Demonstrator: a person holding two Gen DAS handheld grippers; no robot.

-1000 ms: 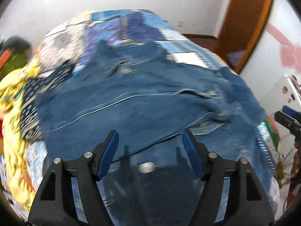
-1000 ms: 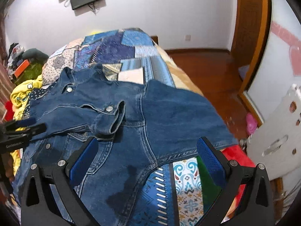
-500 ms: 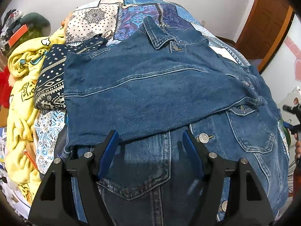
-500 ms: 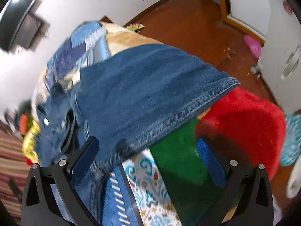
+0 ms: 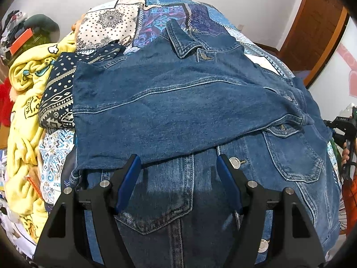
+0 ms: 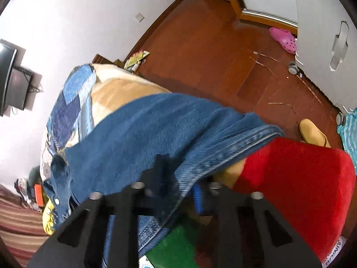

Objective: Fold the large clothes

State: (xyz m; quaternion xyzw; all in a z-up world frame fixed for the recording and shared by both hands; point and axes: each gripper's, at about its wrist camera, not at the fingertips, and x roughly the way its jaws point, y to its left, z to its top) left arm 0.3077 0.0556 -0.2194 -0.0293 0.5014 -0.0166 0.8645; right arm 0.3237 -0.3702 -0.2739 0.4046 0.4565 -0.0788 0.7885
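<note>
While the denim jacket (image 5: pixel 178 102) lies spread on the bed (image 5: pixel 107 22), the left tool (image 5: pixel 178 167) hovers wide above it, gripping nothing. The right tool (image 6: pixel 178 185) is closing on the jacket's hem.

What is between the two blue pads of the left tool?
Only denim jacket front, lying below the open left tool; nothing is gripped, as the left wrist view shows.

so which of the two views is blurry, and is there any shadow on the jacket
Right wrist view: motion-smeared, denim jacket and right gripper soft. Left wrist view: sharp, with the left gripper casting a dark shadow on the denim beneath it.
</note>
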